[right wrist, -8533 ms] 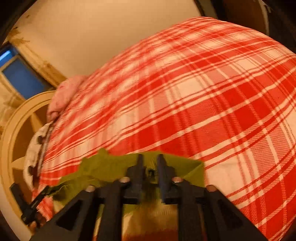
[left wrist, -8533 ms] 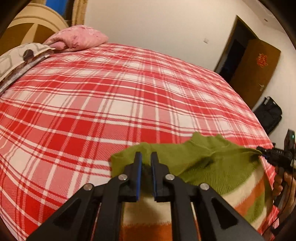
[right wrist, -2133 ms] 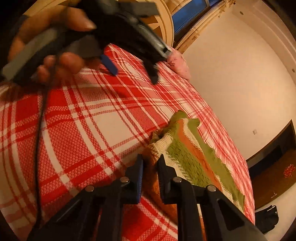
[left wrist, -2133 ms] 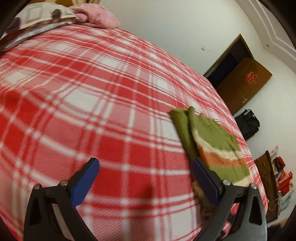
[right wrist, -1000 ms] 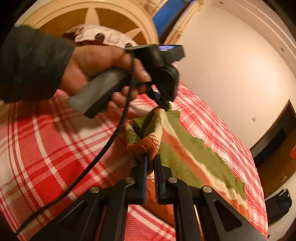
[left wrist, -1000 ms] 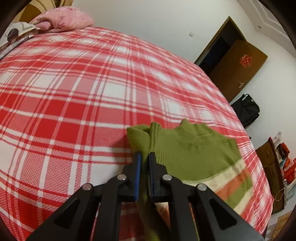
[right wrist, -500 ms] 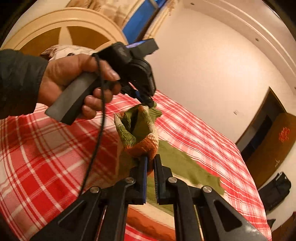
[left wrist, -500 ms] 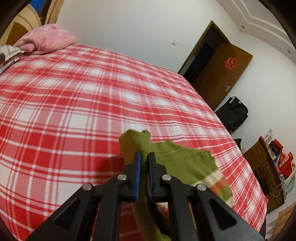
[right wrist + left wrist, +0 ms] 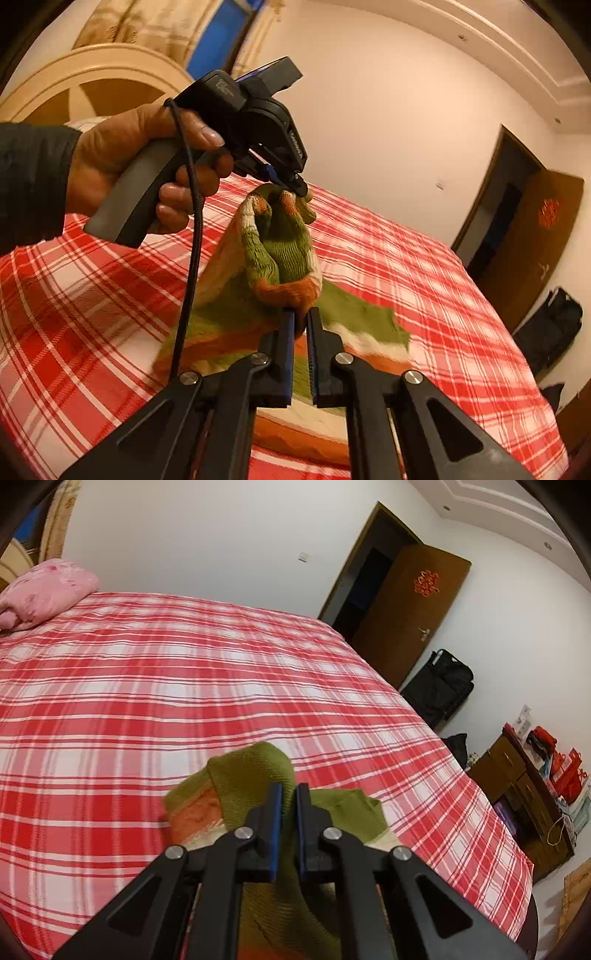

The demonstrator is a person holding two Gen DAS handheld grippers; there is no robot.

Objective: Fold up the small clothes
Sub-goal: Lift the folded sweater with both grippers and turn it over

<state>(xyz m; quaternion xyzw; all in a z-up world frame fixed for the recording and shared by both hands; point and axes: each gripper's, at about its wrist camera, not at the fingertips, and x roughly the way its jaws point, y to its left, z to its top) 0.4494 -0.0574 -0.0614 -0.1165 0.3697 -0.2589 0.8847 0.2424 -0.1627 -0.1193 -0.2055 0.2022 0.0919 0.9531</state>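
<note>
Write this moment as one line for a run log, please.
task: fold small clothes | left claw: shut on sweater | right claw: shut on sweater | sweater: one edge lifted off plaid bed, rest lying on it

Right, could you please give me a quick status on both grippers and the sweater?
Left gripper and right gripper both shut on the sweater. One edge lifted off the plaid bedspread, the rest still lying on it. Nothing in the way.
</note>
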